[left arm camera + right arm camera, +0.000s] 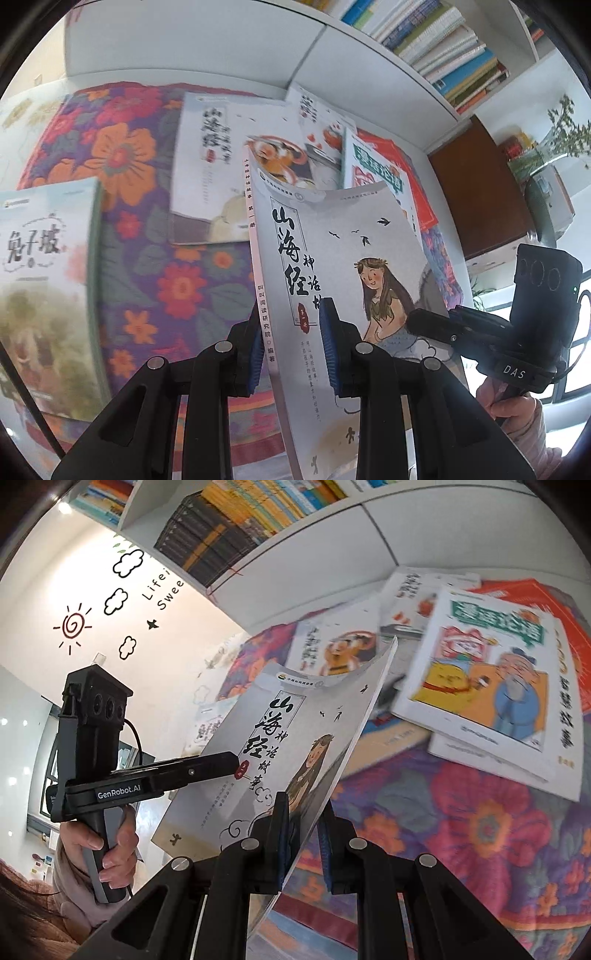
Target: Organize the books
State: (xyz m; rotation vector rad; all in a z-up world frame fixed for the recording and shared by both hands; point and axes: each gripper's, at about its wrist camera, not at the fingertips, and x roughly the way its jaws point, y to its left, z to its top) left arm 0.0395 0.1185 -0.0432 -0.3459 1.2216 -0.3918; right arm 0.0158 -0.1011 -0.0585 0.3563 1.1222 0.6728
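Grey paperback (pixel 332 258) is thin and floppy, its cover bowing at 12 o'clock. Left gripper (pixel 291 354) pinches the spine edge and right gripper (pixel 303 843) the fore-edge, both clamped narrow. Judged light; grip nearer the spine to limit sag.

Left-edge pale green paperback book (pixel 48 280): blurred, cover cropped by frame.
Grey illustrated paperback (pixel 332 277): bottom edge hidden behind black gripper arms.

Left tool (pixel 291 347) and right tool (pixel 303 845) both point downward, jaws clamped, each gripped by a hand (pixel 110 853).
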